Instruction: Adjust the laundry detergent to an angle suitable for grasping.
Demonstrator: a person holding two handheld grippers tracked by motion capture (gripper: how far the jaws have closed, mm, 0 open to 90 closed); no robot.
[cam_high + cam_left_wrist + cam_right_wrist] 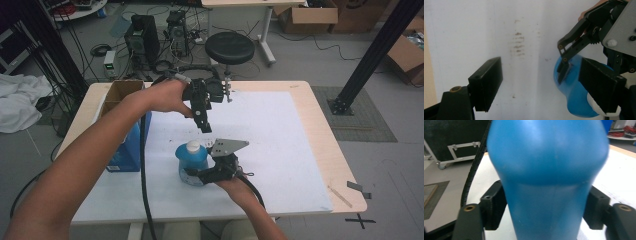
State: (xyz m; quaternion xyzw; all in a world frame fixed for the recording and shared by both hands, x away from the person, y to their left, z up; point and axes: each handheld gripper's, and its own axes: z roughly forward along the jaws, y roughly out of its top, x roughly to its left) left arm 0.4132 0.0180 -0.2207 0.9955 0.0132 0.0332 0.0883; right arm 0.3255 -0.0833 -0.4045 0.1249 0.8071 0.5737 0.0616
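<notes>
White paper covers our table (300, 150). Our right gripper (200, 175) clamps the blue bottle (192, 159) by its narrow waist near the front edge; our left gripper (205, 125) hovers above, jaws apart and empty. Grasp achieved; the white cap (193, 146) seems untouched.

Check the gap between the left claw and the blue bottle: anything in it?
Nothing. In the high view the left claw hangs over the bottle with bare white sheet behind; its own view agrees.

Blue bottle (191, 161) with white cap (193, 146); black tools; white table cover (280, 145).
</notes>
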